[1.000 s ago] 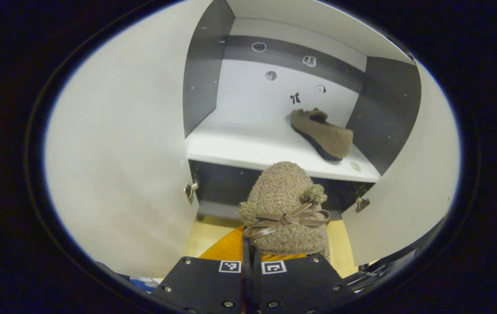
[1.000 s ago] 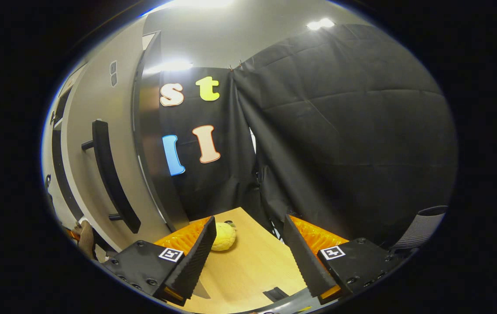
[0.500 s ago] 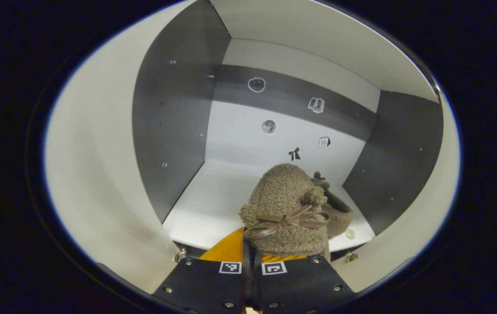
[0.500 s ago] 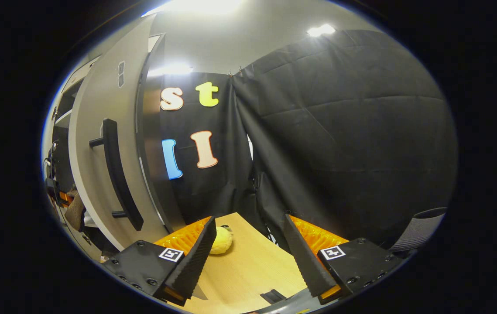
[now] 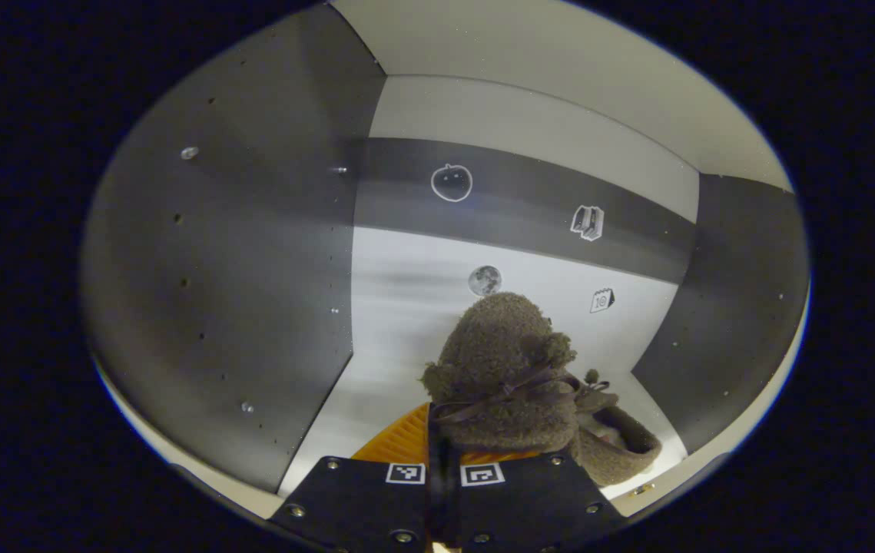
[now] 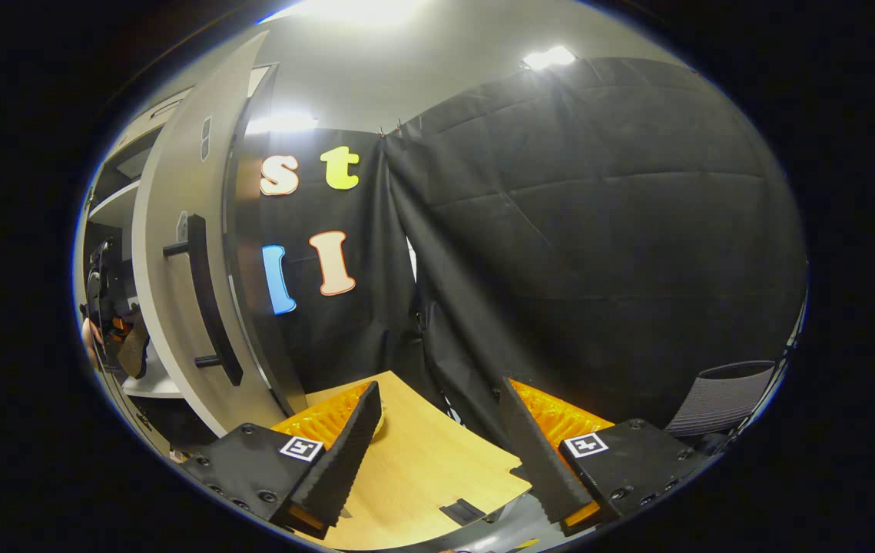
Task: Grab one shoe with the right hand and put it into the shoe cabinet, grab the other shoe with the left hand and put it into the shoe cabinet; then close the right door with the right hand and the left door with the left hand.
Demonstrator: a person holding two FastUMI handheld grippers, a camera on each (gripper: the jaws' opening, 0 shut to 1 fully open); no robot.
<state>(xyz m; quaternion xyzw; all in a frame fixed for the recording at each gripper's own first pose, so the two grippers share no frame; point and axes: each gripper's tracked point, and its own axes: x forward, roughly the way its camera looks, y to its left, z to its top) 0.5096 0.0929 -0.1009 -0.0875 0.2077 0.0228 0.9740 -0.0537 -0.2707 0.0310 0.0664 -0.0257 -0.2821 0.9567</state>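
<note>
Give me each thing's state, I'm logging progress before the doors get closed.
Left gripper: shut on the held shoe, inside the cabinet.
Other shoe: lying on the shelf.
Right gripper: open, empty.
Right door: open.

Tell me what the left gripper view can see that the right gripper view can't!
Left gripper view: the cabinet's inside, with the back wall stickers, and the left hand-held gripper shut on a fuzzy shoe; a second shoe lies on the shelf.

Right gripper view: the open door's handle, the wooden table, and the open, empty right hand-held gripper.

Both: the shoe cabinet.
</note>
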